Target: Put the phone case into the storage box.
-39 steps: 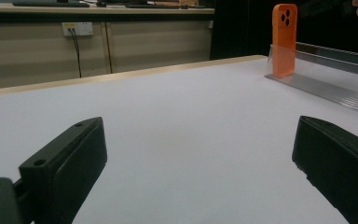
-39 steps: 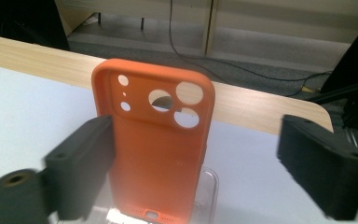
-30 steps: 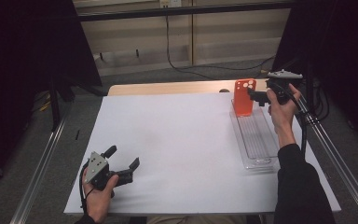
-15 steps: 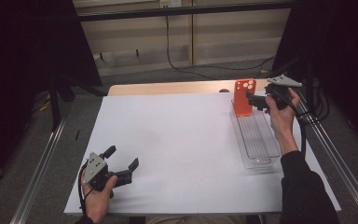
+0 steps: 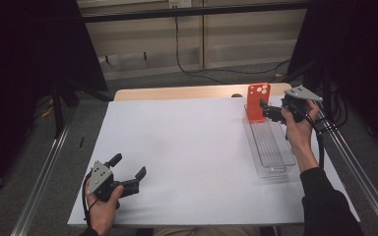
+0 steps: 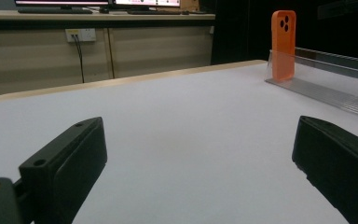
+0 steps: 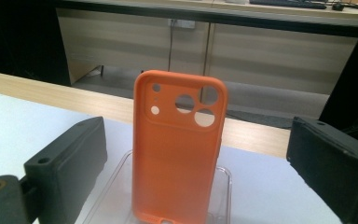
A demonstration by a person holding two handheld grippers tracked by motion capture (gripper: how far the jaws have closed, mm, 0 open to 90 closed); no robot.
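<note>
Right gripper view, orange phone case (image 7: 179,149) upright, lens-cutouts topmost

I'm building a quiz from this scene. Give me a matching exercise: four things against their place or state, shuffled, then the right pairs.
1. orange phone case
2. clear tray
3. left claw
4. right claw

A. open, low over the near left of the white sheet
B. open, right behind the case
C. upright at the tray's far end
D. lying along the table's right side

Pairs: 1-C, 2-D, 3-A, 4-B
</note>
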